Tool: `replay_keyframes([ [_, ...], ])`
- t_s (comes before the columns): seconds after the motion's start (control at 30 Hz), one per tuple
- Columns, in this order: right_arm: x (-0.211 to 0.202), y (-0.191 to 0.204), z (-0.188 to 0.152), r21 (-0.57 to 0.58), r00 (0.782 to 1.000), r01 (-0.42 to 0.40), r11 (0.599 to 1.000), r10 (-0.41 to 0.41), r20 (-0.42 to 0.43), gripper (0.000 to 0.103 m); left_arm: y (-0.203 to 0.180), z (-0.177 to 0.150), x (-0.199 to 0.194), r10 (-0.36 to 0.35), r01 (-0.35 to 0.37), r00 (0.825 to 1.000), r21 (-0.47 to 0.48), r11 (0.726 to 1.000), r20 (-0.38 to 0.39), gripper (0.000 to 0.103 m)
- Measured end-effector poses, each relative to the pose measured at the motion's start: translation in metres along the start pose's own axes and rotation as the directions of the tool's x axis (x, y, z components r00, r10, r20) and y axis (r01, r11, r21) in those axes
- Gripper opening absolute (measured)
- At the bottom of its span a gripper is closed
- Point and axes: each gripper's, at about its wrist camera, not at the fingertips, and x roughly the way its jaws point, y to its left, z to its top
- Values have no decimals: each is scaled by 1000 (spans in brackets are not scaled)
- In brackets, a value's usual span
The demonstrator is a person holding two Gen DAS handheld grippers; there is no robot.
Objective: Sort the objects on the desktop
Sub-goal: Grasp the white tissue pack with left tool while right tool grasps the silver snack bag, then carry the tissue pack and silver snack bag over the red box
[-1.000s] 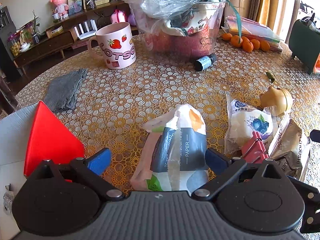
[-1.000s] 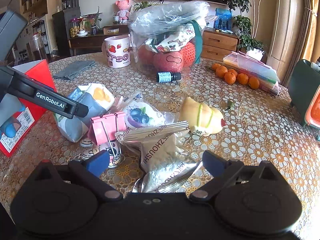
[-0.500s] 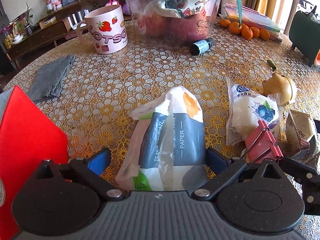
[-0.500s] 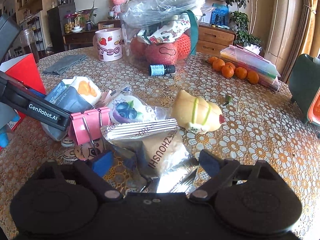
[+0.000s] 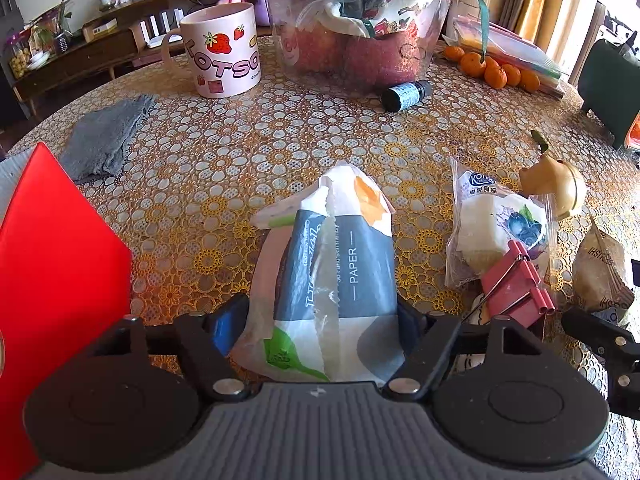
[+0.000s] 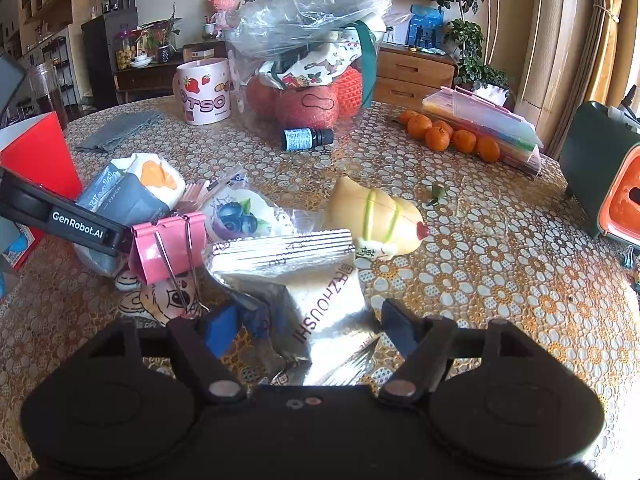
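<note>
Tissue pack [image 5: 332, 276], marked PAPER, lies on the patterned tablecloth [image 5: 240, 152] between the fingers of my left gripper [image 5: 320, 320]; the jaws are closing, and both pads appear to touch its sides, though the right pad is mostly hidden. Near left of it stands a red box [image 5: 60, 272]. Silver foil packet [image 6: 320, 296] lies between the fingers of my right gripper [image 6: 308, 324], whose jaws are also closing; the left pad meets the crumpled foil, the right pad stands just clear. A pink binder clip [image 6: 168, 244] rests just left of the packet. A strawberry mug [image 5: 224, 52] stands far across the table.
</note>
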Motion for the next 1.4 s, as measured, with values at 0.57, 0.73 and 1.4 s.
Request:
replay_keyframes([
  [0.57,-32,8,-5,3,1000,30,1000,-30,0,54,-4,-14,-34,-20,19,999,16,1000,46,50],
  [0.73,-45,11,-6,11,999,35,999,-35,8,54,-4,-20,-50,-40,39,997,18,999,59,48],
  [1.4,-107,54,10,-4,999,8,1000,-8,39,54,-4,-46,-141,-101,91,987,81,993,128,47],
])
